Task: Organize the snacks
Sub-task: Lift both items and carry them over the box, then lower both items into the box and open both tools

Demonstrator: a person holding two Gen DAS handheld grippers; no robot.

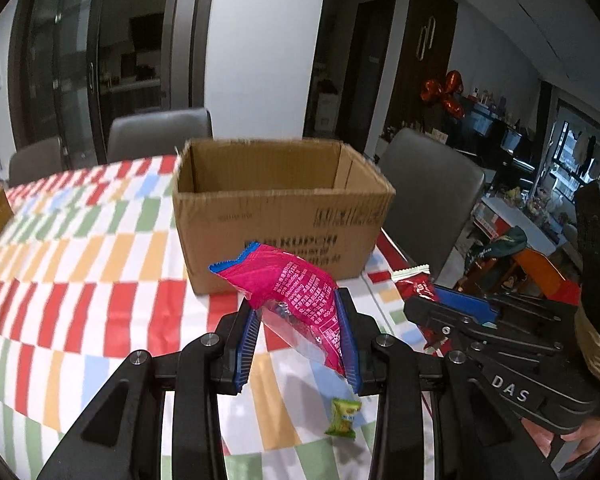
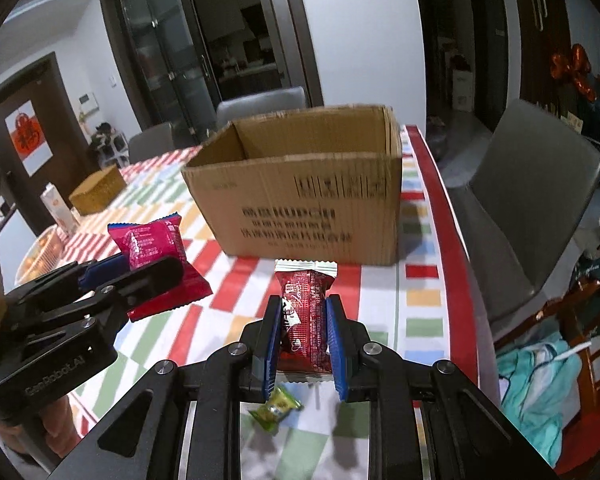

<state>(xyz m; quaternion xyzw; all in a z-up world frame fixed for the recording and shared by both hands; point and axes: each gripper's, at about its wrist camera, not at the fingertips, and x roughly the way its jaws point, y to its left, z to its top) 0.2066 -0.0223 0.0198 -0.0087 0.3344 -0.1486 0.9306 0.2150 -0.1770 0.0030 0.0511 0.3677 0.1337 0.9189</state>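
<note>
Checked tablecloth (image 1: 80, 264) under both my tools | open brown cardboard box (image 2: 300, 204) ahead, carry both over its rim before letting go | left gripper (image 1: 298, 340) clamped on pink foil snack packet (image 1: 296, 292) | right gripper (image 2: 303, 344) clamped on red snack packet (image 2: 306, 312) | small green candy (image 2: 276, 404) lies below, fetch next.

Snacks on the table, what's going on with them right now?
A person is working two handheld grippers at once. The left gripper is shut on a pink snack packet, and the right gripper is shut on a dark red snack packet. Both packets are held up off the checked tablecloth, in front of the open cardboard box. A small green candy lies on the cloth below the grippers.
</note>
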